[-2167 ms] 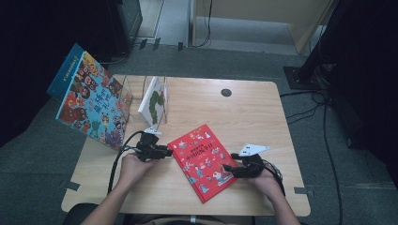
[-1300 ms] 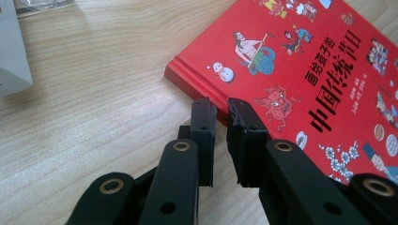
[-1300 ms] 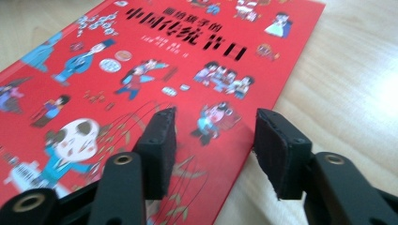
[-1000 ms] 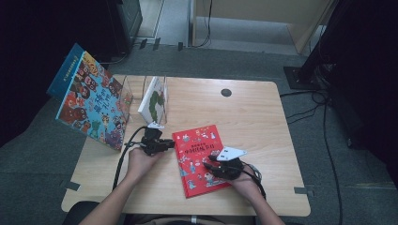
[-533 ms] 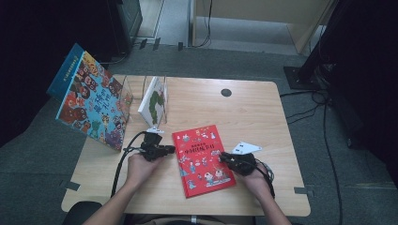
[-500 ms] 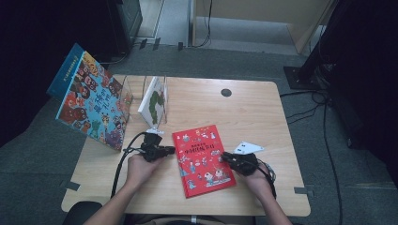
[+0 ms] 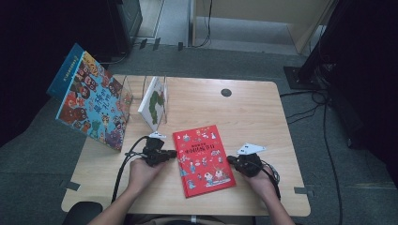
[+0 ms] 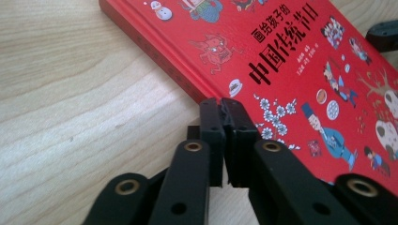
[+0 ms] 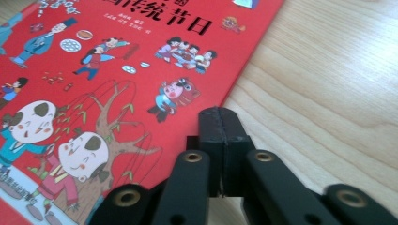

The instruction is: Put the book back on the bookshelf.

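Wood table [image 7: 263,112] held it all. Both jaws had just squeezed tight shut on nothing. Left gripper [image 8: 220,110] and right gripper [image 9: 219,119] pressed the red book's [image 7: 202,159] two sides, likely to straighten it. It lay flat between them, near the rack [image 7: 155,101].

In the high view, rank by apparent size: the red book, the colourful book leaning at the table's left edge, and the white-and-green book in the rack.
1. Colourful book, though it stands nearer the camera
2. Red book
3. White-and-green book

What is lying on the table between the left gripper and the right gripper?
The red book lies flat between the left gripper and the right gripper, one at each side edge, in the high view.
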Demonstrator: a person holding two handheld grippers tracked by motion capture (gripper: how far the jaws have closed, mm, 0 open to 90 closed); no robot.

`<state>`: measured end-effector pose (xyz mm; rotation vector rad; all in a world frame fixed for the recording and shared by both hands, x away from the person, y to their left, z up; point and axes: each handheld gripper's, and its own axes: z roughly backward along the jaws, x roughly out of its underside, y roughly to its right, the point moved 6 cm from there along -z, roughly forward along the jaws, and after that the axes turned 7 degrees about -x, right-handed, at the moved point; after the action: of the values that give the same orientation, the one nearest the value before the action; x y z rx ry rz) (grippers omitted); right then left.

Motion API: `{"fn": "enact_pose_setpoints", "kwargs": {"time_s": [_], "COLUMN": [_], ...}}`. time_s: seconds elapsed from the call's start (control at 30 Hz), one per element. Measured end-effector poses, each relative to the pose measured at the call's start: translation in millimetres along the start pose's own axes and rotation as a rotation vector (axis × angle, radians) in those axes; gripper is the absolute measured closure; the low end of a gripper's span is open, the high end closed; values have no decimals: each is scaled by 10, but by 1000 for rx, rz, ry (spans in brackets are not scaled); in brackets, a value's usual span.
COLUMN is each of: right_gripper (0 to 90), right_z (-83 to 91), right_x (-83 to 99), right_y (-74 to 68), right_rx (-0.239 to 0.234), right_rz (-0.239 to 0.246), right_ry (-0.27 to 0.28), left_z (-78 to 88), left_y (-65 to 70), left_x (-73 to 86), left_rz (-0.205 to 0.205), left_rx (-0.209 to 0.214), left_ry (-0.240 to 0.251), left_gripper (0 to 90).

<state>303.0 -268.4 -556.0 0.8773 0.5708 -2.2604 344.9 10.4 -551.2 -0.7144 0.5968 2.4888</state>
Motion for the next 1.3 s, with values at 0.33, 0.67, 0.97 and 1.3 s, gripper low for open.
{"fn": "enact_pose_setpoints", "kwargs": {"time_s": [0.33,0.67,0.97,1.3], "right_gripper": [900,804,708,637], "right_z": [-139,-209,-161,-235], "right_x": [-113,-202,-295,-362], "right_y": [-46,19,-26,-153], "right_rx": [5,-7,4,-34], "right_rz": [-10,-13,-8,-20], "right_ry": [21,19,13,-48], "left_z": [-66,46,167,149], "left_y": [-172,-241,-147,-169], "left_x": [-139,-155,11,96], "left_rz": [42,28,0,-4], "left_rx": [-26,-22,-3,-17], "left_ry": [23,25,-6,5], "left_gripper": [900,818,776,789]}}
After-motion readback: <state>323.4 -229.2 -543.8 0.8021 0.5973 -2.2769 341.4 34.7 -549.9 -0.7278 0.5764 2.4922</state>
